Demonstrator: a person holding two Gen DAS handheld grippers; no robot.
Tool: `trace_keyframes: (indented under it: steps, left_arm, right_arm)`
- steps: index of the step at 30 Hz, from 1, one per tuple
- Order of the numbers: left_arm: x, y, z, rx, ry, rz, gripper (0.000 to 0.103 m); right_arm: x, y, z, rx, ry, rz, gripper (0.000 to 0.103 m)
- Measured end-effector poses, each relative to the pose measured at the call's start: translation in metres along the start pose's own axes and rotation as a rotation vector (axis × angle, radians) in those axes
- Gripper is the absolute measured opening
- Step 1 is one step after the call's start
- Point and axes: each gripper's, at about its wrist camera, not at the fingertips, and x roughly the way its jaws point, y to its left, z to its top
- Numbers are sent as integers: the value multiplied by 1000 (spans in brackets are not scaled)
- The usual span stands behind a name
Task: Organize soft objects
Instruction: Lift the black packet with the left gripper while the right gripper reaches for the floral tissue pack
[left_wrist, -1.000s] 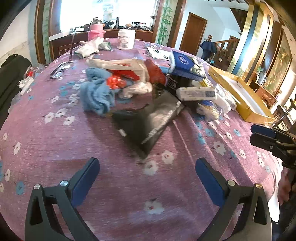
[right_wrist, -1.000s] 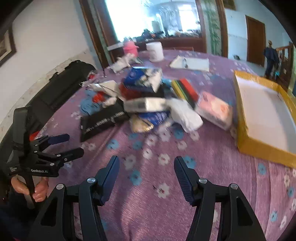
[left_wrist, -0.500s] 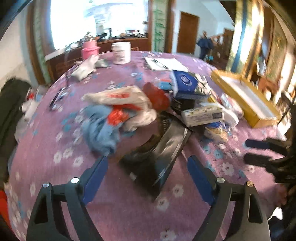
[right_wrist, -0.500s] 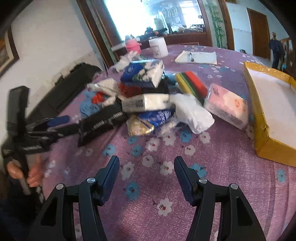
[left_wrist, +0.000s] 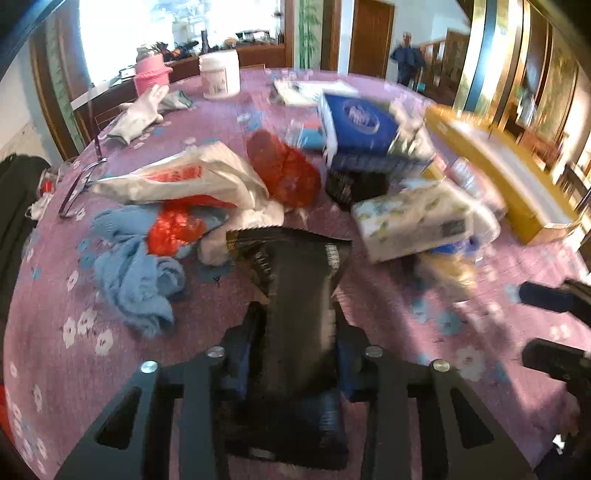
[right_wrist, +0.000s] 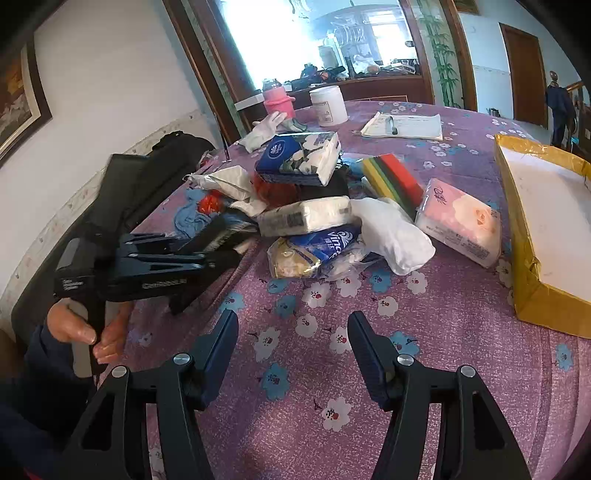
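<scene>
Left gripper (left_wrist: 295, 354) is clamping the black pouch (left_wrist: 299, 280) at the pile's near edge, right gripper (right_wrist: 291, 354) hovering open, empty; lifting slowly should avoid dragging the blue cloth (left_wrist: 136, 273).

Pile of packets (right_wrist: 314, 206) lies left of the box (right_wrist: 546, 229).

A pink lidded container (right_wrist: 279, 100) and white tub (right_wrist: 328, 105) stand beyond papers with a pen (right_wrist: 404, 125) on the floral tablecloth (right_wrist: 424, 350).
</scene>
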Motion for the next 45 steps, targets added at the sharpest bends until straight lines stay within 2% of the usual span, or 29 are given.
trace_keyframes:
  steps: [3,5,9,12,18,22,27,29,32,34,36,37,40,41,45]
  left_arm:
    - [-18,8,-9,-51,-49,-54,30]
    - [-23,9,-15,-60,-68,-49,30]
    - [-18,17,-22,-89,-58,-68,30]
    - [-24,24,-24,-116,-90,-79,30]
    - [-26,33,-25,-155,-104,-109,30]
    - [-26,31,-26,-152,-105,-109,30]
    - [-25,31,-25,-153,-103,-106,30]
    - [-24,32,-24,-152,-100,-107,30]
    - [-23,32,-24,-151,-97,-107,30]
    - [-23,33,-24,-158,-98,-108,30]
    - [-22,33,-24,-159,-94,-112,30]
    - [-22,34,-24,-160,-94,-110,30]
    - [-22,35,-24,-159,-98,-113,30]
    - [-22,35,-24,-161,-100,-111,30]
    - [-24,39,-25,-184,-117,-103,30]
  right_arm:
    - [1,0,0,4,10,8,66]
    - [3,-1,2,6,20,11,66]
    - [4,3,11,-11,11,-9,66]
    - [3,9,23,-46,0,-28,66]
    - [13,16,50,-107,0,-52,66]
    - [30,17,66,-122,18,-43,66]
    - [60,9,86,-135,30,-105,66]
    - [71,3,92,-129,35,-118,70]
    - [75,-1,87,-88,57,-52,70]
    - [68,18,76,-162,82,15,71]
    - [59,38,66,-235,110,117,71]
    - [56,44,63,-255,113,118,71]
    - [55,49,66,-256,109,46,71]
    - [59,48,69,-237,118,24,71]
    - [77,44,78,-135,165,26,71]
